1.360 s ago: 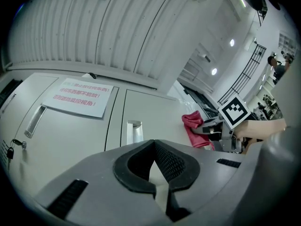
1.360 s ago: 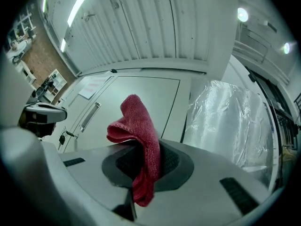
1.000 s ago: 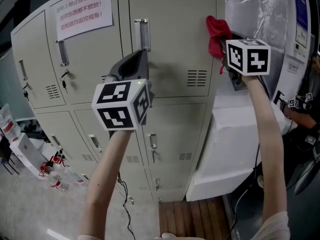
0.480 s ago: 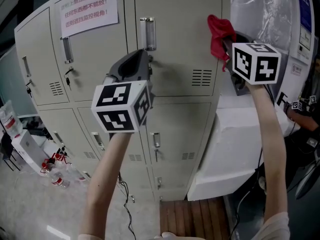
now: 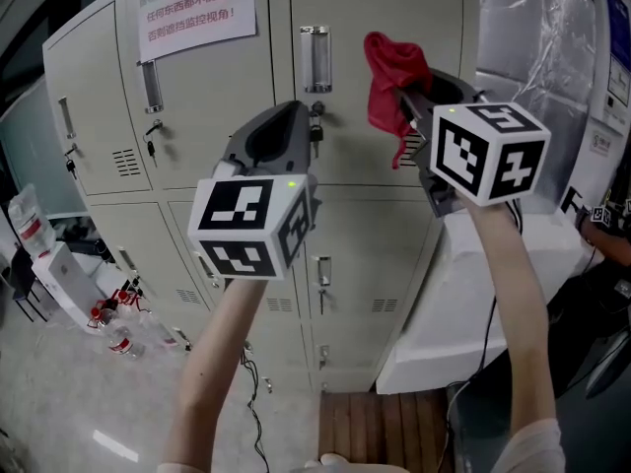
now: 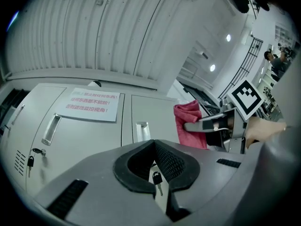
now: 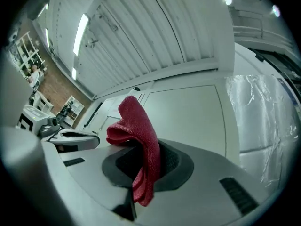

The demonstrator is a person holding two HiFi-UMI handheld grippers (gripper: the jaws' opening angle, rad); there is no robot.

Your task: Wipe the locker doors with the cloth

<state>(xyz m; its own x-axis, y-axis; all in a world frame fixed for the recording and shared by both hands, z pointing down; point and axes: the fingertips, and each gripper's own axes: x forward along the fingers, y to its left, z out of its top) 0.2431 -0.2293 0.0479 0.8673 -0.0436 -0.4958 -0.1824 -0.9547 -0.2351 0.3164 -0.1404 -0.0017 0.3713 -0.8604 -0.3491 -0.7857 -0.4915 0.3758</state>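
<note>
Right arm: raised, right gripper [image 5: 409,101] clamping crumpled red cloth [image 5: 387,77] before grey metal locker door [image 5: 345,156].
Left arm: raised, left gripper [image 5: 288,116] closed, empty.
Change: cloth further left than before.

A white paper notice [image 5: 197,13] with red print hangs up and to the left of the left gripper's fingers [image 5: 245,144]. A small key [image 5: 316,132] dangles just right of those fingers, and another key [image 5: 154,129] hangs further off to their left. Below the right gripper's fingers [image 5: 449,79] stands a large white block [image 5: 473,294], with crinkled clear plastic sheeting [image 5: 537,37] to their right. Far beneath the left fingers, water bottles [image 5: 116,341] lie on the floor [image 5: 59,402], a black cable [image 5: 248,392] trails down, and a wooden board [image 5: 380,430] lies flat.
</note>
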